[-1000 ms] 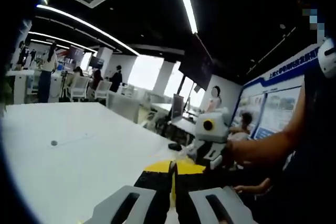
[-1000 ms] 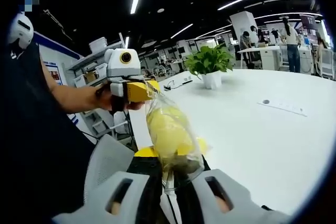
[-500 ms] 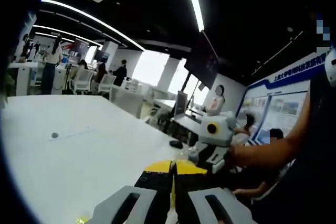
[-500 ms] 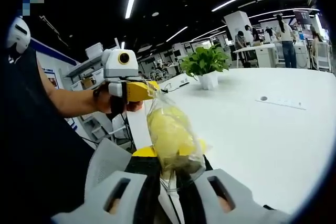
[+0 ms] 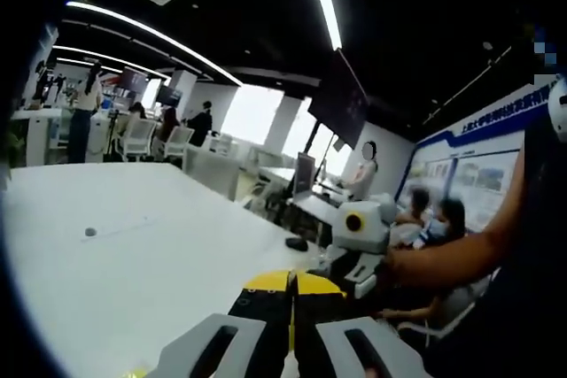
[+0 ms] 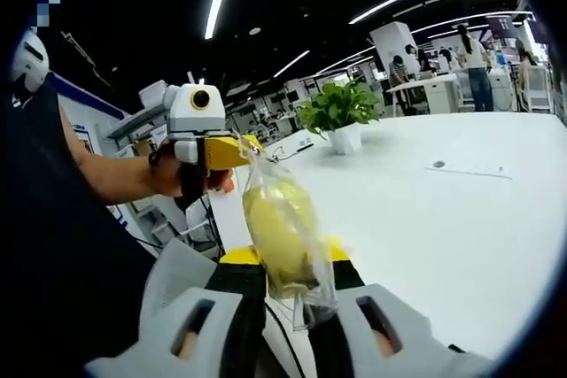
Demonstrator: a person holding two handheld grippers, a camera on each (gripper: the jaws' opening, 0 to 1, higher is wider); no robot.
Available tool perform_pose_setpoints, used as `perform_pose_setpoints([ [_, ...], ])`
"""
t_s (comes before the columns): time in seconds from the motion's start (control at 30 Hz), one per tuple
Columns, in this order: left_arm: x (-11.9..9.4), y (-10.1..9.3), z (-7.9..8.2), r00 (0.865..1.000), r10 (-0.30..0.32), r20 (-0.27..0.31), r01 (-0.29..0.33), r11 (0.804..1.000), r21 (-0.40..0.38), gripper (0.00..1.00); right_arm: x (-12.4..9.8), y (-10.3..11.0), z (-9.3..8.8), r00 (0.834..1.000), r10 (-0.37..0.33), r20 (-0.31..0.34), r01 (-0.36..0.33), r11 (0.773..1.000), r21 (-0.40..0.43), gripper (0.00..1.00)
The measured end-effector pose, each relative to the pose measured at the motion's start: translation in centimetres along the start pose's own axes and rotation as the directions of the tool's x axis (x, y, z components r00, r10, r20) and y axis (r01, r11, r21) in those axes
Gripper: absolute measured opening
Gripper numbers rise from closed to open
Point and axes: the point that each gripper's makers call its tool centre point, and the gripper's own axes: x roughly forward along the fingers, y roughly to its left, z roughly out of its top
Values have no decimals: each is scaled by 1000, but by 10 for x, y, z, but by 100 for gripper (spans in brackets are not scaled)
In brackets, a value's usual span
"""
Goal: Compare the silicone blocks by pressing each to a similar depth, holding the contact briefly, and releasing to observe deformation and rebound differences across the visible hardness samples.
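1. I'm seeing the clear bag [image 6: 285, 235] w/ a yellow block inside hanging in the air above the white table [image 6: 443, 219], stretched between both tools.
2. Right gripper [image 6: 288, 294] is pinching the bag's lower end, jaws narrow.
3. Left gripper [image 6: 237, 151] is clamping the bag's top corner (yellow tips together; its own view shows jaws closed too).
4. Potted plant [image 6: 341, 112] is sitting on the table behind.
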Motion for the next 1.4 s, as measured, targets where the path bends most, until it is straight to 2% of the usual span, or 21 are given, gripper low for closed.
perform_pose_setpoints([
  [0.17,-3,1,10,999,-5,33,5,1000,-20,0,2,-4,10,999,-11,49,11,1000,-3,15],
  [0.33,-2,-2,15,999,-21,49,21,1000,-7,0,3,-4,14,997,-19,72,18,1000,6,21],
  [0.43,-1,-5,15,999,-22,47,22,1000,-7,0,0,-12,19,993,-48,104,47,999,14,33],
  [0.6,-1,-2,14,998,-22,52,24,1000,-21,0,-1,-20,20,990,-83,114,83,997,3,46],
  [0.7,0,1,16,998,-21,63,23,999,-34,0,-2,-25,19,983,-122,138,125,992,-15,64],
  [0.8,1,3,17,997,-13,74,16,999,-51,0,-6,-32,21,973,-160,168,165,986,-18,77],
  [0.9,2,6,18,996,-6,85,12,998,-66,0,-11,-38,21,963,-192,188,198,980,-13,84],
  [1.0,2,8,19,996,-3,90,9,998,-68,0,-14,-44,22,953,-223,203,232,972,-23,96],
  [1.1,2,7,21,995,-5,99,13,997,-75,0,-18,-47,22,948,-248,199,256,967,-15,96],
  [1.2,3,7,23,994,-6,107,14,997,-73,0,-21,-47,25,942,-264,207,278,960,-43,96],
  [1.27,5,7,23,994,-6,107,14,997,-73,0,-22,-47,23,943,-272,190,287,956,-55,96],
  [1.33,7,8,23,994,-3,108,12,997,-78,0,-24,-48,17,946,-284,155,292,956,-30,96],
  [1.4,10,8,22,994,1,110,8,997,-81,0,-28,-51,12,944,-294,151,300,954,-19,96],
])
